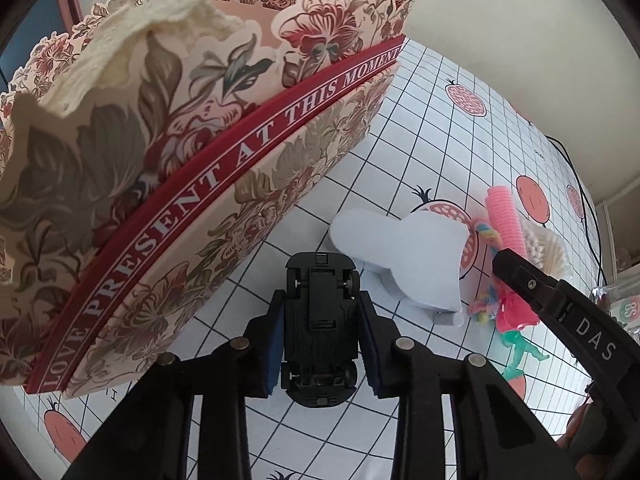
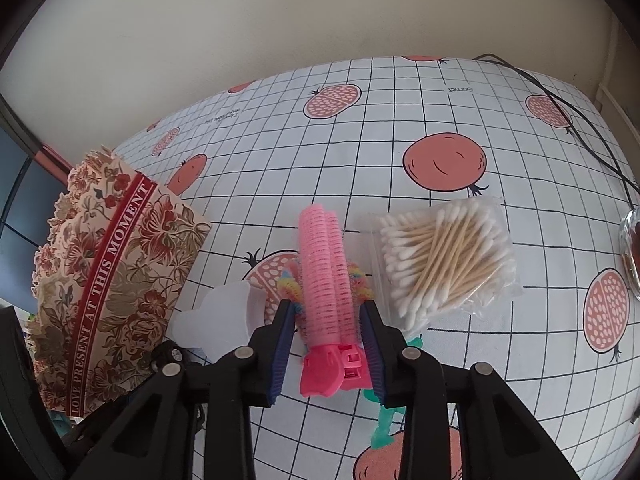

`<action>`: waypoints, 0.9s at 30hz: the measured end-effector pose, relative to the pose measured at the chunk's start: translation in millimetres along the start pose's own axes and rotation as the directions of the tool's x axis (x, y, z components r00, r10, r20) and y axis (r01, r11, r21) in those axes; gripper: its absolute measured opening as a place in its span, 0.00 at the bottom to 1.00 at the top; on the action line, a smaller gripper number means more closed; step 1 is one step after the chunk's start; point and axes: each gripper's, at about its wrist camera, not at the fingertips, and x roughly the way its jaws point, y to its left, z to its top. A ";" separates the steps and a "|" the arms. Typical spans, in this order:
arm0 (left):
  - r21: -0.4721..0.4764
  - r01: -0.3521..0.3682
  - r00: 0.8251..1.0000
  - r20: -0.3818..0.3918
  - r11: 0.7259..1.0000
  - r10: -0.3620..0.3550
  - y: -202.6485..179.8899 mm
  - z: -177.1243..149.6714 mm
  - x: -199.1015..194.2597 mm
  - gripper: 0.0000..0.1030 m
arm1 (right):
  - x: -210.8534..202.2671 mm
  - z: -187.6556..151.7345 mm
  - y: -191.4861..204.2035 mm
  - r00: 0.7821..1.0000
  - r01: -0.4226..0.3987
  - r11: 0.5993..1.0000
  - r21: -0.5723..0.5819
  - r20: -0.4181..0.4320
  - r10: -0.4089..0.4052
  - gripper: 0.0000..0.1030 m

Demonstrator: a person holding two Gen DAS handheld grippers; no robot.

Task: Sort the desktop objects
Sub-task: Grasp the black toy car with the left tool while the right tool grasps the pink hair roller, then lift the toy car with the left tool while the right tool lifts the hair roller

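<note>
I am holding a gripper in each hand over the table [image 2: 500, 128], which is wearing a white grid cloth printed with pomegranates. My left gripper [image 1: 322, 322] is clamping a small black toy car [image 1: 320, 320] by its sides, both blue pads pressing on it; the car is showing its underside and wheels to the left wrist camera, nose pointing away from me. Just beyond it a pale blue foam piece [image 1: 404, 260] is lying on the cloth, and to the left the floral paper box [image 1: 192, 168] with its red band is standing close beside the car. My right gripper [image 2: 328, 336] is squeezing the pink hair roller clip [image 2: 326, 284] between its pads, near the clip's hinged end, with the roller part sticking out forward over a rainbow-coloured fuzzy thing [image 2: 360, 280]. Just to the right of the clip a clear bag of cotton swabs [image 2: 444, 260] is lying flat. A teal figure [image 2: 384, 428] is showing under the right finger
</note>
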 end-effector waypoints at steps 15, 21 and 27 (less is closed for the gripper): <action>-0.014 0.020 1.000 0.000 1.000 -0.020 1.3 1.2 0.9 0.33 | -5.2 3.1 -2.2 1.000 0.001 1.000 0.020 0.022 -0.002 0.31; -0.016 0.043 0.999 -0.013 0.999 -0.044 0.5 0.4 -0.9 0.33 | -20.7 11.2 -7.2 0.998 -0.022 0.999 0.048 0.061 0.019 0.31; -0.027 0.074 0.997 -0.014 0.997 -0.075 0.7 4.3 -4.8 0.33 | -42.1 19.1 -8.1 0.992 -0.049 0.997 0.066 0.118 0.041 0.31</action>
